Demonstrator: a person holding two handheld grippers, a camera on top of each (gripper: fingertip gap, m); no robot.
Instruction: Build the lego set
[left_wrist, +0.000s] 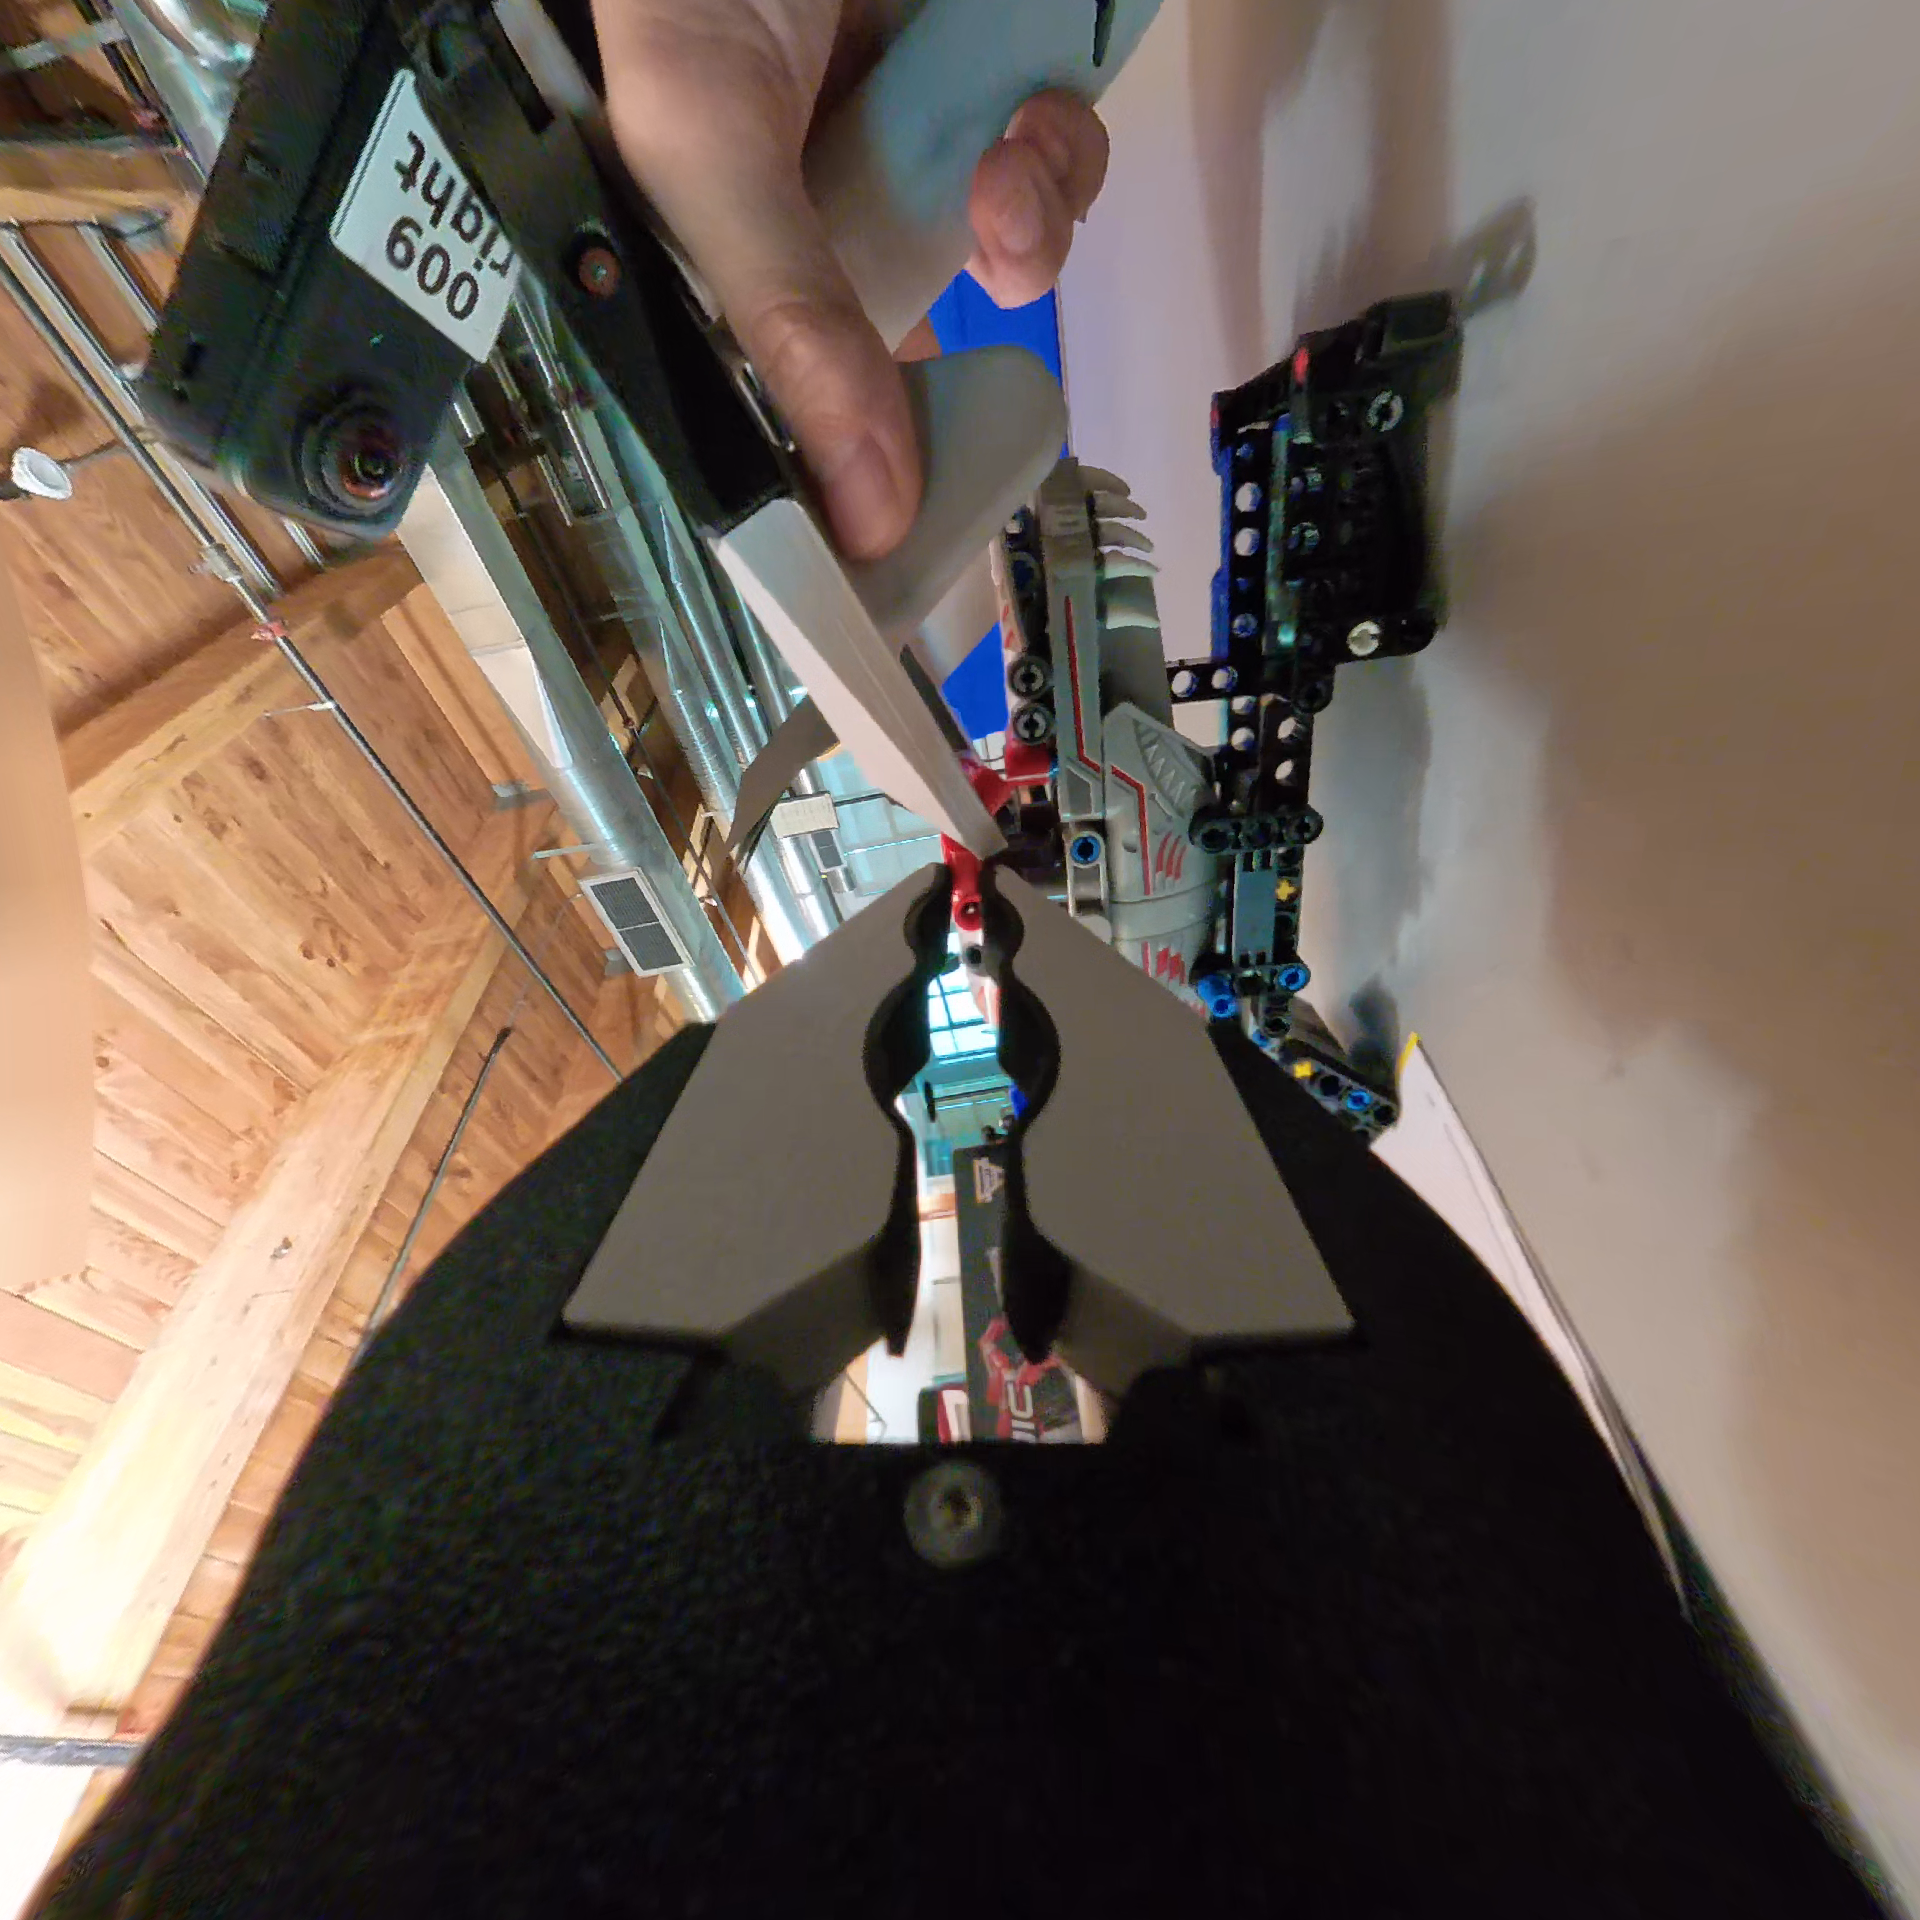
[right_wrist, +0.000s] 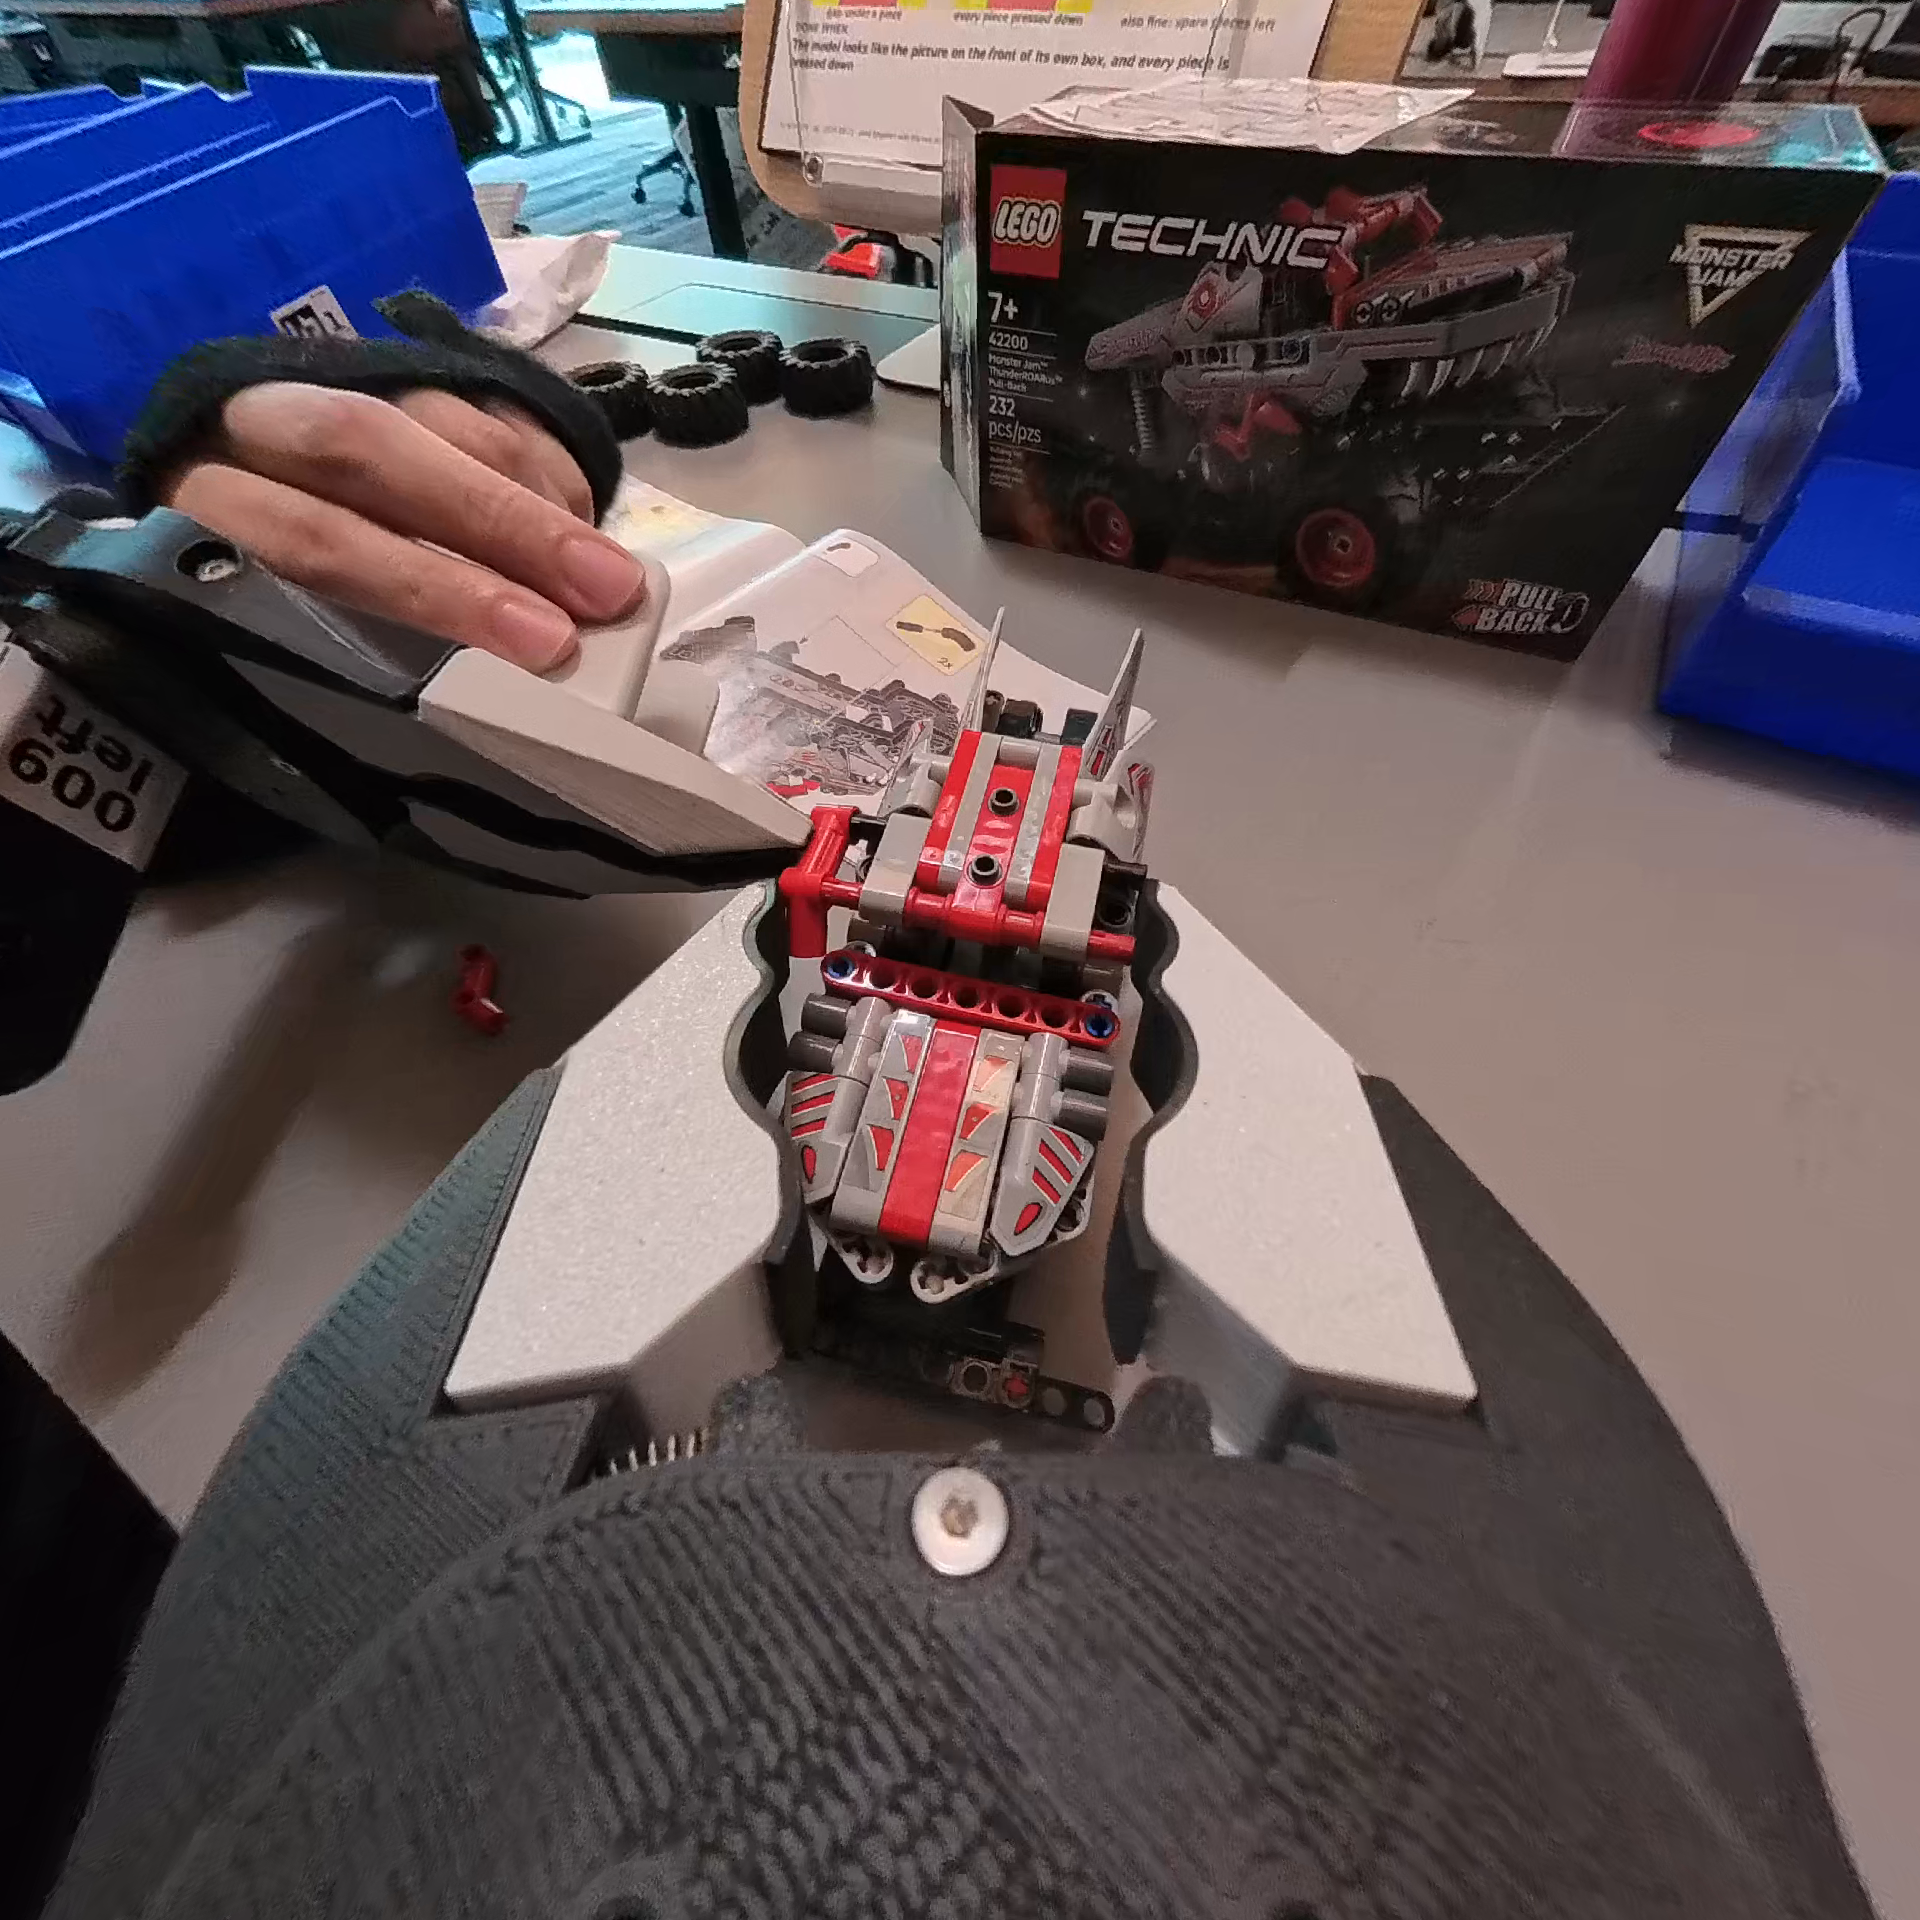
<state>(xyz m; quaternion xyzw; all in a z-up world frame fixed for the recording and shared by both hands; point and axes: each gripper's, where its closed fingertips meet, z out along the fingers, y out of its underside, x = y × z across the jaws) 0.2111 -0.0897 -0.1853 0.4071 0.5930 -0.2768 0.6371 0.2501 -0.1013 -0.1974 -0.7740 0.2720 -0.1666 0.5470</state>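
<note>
Left wrist view. Left gripper (left_wrist: 971, 883): grey two-finger tool, tips closed on a small red Technic connector piece (left_wrist: 966, 888) at 12 o'clock. Partly built grey, red and black Lego truck model (left_wrist: 1132, 790): touching the connector on its 1 o'clock side, with the pale tabletop (left_wrist: 1662, 935) running down the right of this tilted view. Right gripper (left_wrist: 935, 748): grey finger entering from 11 o'clock, its tip meeting the model beside the red connector; a hand (left_wrist: 790, 260) holds it.

Right wrist view. Right gripper (right_wrist: 961, 997): jaws wide, clamped on the flanks of the truck model (right_wrist: 966, 997), whose long axis runs 6 to 12 o'clock along the fingers. Left gripper (right_wrist: 800, 831): arriving from 9 o'clock, its tip at the model's red corner frame (right_wrist: 821, 873); it is the nearer tool to the joint, so the push would likely run toward 3 o'clock. Also present: loose red piece (right_wrist: 480, 987) at 9 o'clock; four black tyres (right_wrist: 727, 384) at 11 o'clock; open instruction booklet (right_wrist: 831, 665); black set box (right_wrist: 1351, 364) at 1 o'clock; blue bins (right_wrist: 208, 229).
</note>
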